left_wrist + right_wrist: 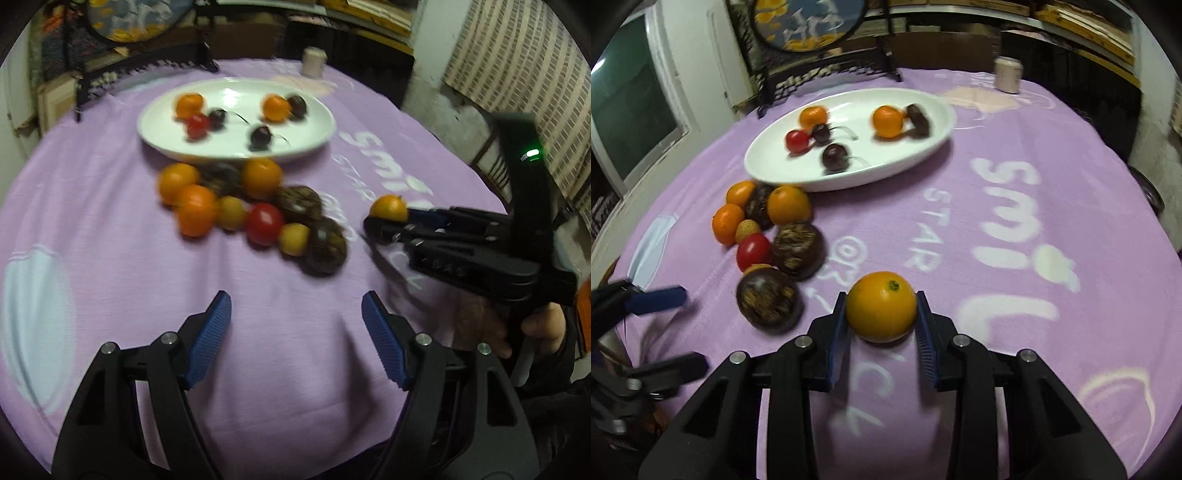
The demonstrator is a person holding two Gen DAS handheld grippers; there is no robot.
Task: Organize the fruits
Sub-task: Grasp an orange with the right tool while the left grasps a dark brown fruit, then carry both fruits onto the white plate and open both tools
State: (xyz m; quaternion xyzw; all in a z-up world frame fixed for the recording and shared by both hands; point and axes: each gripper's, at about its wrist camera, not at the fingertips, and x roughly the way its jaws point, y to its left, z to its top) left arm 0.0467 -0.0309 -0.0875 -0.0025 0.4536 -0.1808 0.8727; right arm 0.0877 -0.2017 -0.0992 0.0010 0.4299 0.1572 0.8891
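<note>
Fruits lie in two groups around one landmark, the shallow white oval ceramic plate on the lilac woven tablecloth with pale printed lettering. Inside the plate sit two small smooth orange citrus, one glossy red round fruit and three dark, almost black, shiny cherries; thin stems show on two of them, and motion blur smears all their outlines. Just beside the plate's near rim, touching one another in a loose cluster, are several more orange citrus, a red round fruit, two small yellowish fruits with a pebbled skin and three dark brown, mottled, rough-skinned balls.

Well apart from the plate, toward the viewer, the round smooth orange fruit with a small green stem scar sits between the ribbed blue pads of the right gripper; both pads press its sides, so the black plastic claw is closed on it. Whether the fruit touches the cloth cannot be told.

The left gripper hangs over bare cloth nearer than the cluster, its blue ribbed pads spread wide with nothing between them. A hand on the right gripper's handle is partly hidden. Beyond the plate stands a small pale cylindrical container, blurred.
</note>
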